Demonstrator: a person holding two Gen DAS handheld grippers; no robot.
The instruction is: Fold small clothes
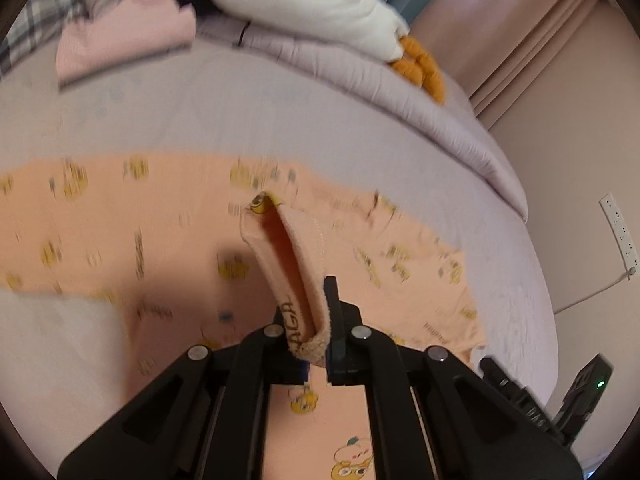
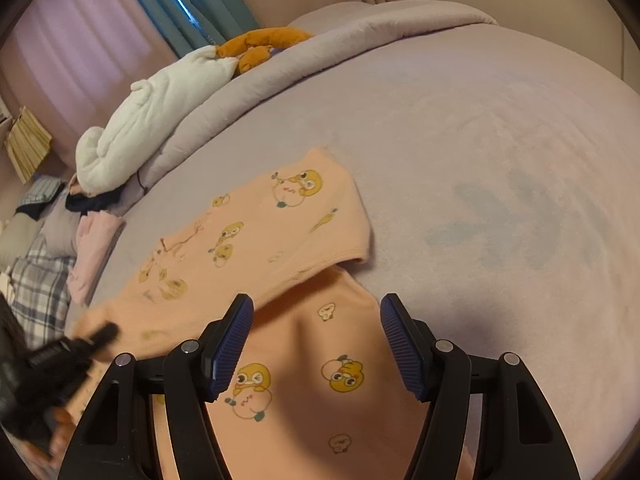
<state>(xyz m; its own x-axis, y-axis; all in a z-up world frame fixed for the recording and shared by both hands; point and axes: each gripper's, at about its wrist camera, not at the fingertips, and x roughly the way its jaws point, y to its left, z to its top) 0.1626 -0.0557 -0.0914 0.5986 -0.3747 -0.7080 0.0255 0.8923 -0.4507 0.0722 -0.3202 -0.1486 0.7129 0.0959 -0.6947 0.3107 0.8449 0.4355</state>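
a peach duck-print garment (image 2: 256, 236) lies spread on a lilac bed (image 2: 480, 152). the left gripper (image 1: 316, 320) is clamped on the garment's ribbed neckband (image 1: 288, 264), lifting it. the right gripper (image 2: 316, 344) hovers over the near part, jaws wide apart, holding nothing.

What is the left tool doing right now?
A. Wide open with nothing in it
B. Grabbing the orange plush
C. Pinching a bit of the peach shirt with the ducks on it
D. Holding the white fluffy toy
C: in the left wrist view the left tool is shut on a lifted edge of the peach shirt, while the white fluffy toy lies far back on the bed.
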